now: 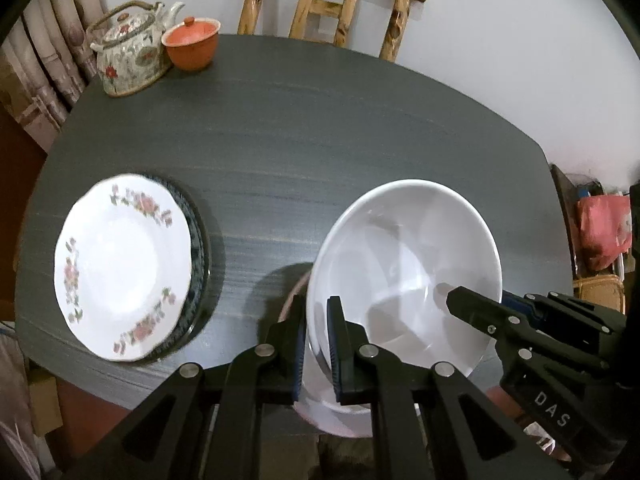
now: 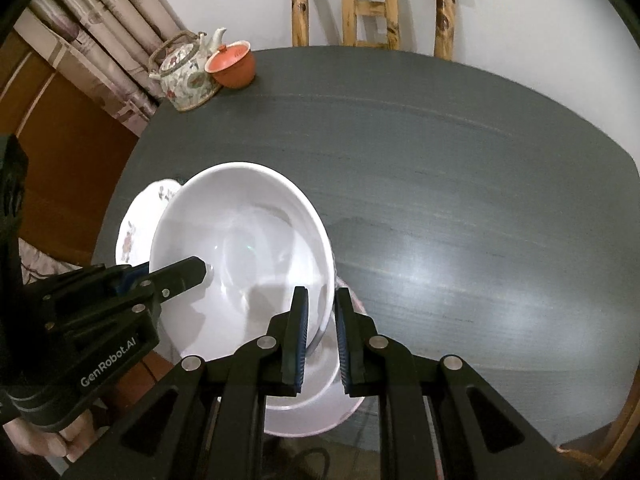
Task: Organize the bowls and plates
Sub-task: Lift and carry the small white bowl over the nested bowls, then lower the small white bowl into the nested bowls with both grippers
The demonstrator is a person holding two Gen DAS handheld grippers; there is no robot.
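Nearest the lens, the left gripper [image 1: 316, 312] has its jaws clamped on the left rim of a large white bowl [image 1: 404, 264], one finger inside and one outside the wall. The right gripper [image 2: 322, 304] grips the opposite rim the same way. The bowl is held between them over the near edge of the dark counter [image 1: 320, 128], mouth up and tipped a little so its opening faces toward both cameras; it is round, with no long axis to speak of. Beneath it the rim of another white dish [image 2: 320, 420] shows, with a pinkish edge; whether the two touch cannot be told. To the left lies a flowered plate [image 1: 124, 264], flat on a dark-rimmed plate [image 1: 198, 248]. At the far left corner stand a floral teapot [image 1: 128, 52] and an orange lidded cup [image 1: 192, 42], just beside each other. A wooden chair [image 1: 332, 4] stands behind the counter.
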